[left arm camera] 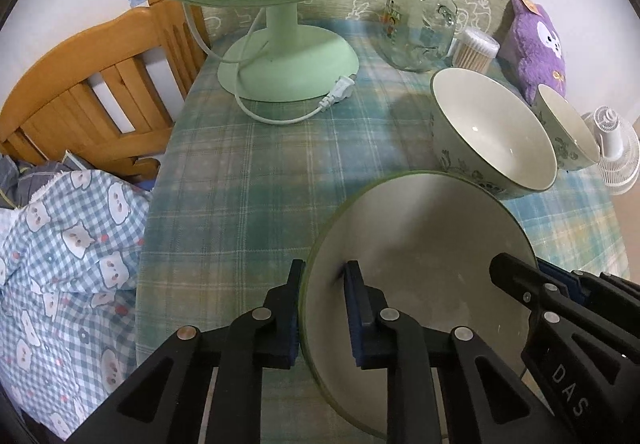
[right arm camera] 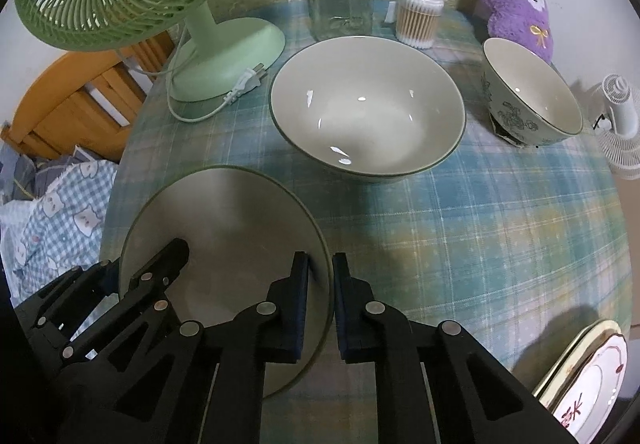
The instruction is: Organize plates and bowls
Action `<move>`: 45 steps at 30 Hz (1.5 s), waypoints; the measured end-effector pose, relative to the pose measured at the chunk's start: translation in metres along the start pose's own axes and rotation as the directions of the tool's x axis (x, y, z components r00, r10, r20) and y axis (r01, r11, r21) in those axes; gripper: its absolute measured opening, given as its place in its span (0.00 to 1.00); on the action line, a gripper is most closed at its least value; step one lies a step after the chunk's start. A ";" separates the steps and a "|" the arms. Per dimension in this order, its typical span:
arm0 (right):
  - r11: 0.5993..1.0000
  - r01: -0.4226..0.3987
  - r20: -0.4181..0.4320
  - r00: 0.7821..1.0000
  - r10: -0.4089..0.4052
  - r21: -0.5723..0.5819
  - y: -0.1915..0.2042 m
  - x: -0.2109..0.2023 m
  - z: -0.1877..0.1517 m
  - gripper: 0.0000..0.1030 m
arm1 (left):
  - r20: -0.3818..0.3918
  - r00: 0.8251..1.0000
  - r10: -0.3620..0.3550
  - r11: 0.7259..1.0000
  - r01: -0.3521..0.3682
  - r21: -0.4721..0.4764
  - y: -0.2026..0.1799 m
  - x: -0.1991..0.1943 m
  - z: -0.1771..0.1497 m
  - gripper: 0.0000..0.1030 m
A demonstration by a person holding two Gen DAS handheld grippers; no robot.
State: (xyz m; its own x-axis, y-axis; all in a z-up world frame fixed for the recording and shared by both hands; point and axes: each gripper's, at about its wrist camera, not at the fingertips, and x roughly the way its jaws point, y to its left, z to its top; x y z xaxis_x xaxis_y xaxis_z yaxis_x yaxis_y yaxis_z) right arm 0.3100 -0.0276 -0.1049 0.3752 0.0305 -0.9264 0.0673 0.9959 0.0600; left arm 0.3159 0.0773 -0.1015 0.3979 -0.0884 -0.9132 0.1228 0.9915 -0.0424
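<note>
Plates [right arm camera: 582, 376] cut off at frame edge; left tool [left arm camera: 324, 308] and right tool [right arm camera: 320, 304] clamp green-rimmed bowl [right arm camera: 224, 244] rim

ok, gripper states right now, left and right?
Left gripper: shut on the near bowl, left rim.
Right gripper: shut on the same bowl's right rim.

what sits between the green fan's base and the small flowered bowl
The big bowl sits between the fan base and the small flowered bowl, on the plaid tablecloth. The right wrist view shows it best.
</note>
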 end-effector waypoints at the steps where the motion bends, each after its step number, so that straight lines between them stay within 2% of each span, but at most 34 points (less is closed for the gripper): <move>1: 1.000 0.000 -0.002 1.000 0.000 0.000 0.000 -0.001 -0.001 0.14 | 0.001 1.000 0.001 1.000 -0.001 0.002 0.000 -0.001 0.000 0.16; 12: 1.000 0.012 0.010 1.000 -0.012 -0.006 -0.010 -0.025 -0.022 0.14 | 0.028 1.000 -0.001 0.999 0.000 0.037 -0.014 -0.024 -0.015 0.16; 33: 1.000 0.022 -0.001 1.000 -0.022 0.007 -0.070 -0.087 -0.115 0.14 | 0.052 0.999 -0.008 0.997 0.004 0.071 -0.079 -0.079 -0.089 0.16; 45: 1.000 0.024 -0.050 0.998 -0.025 -0.007 -0.104 -0.092 -0.158 0.14 | -0.003 1.000 -0.009 0.999 0.009 0.043 -0.112 -0.082 -0.132 0.16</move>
State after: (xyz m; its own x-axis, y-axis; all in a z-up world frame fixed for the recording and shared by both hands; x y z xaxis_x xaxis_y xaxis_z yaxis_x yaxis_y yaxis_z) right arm 0.1229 -0.1209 -0.0849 0.3264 0.0103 -0.9452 0.0698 0.9970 0.0349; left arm 0.1497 -0.0144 -0.0757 0.3943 -0.0968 -0.9139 0.1653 0.9857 -0.0331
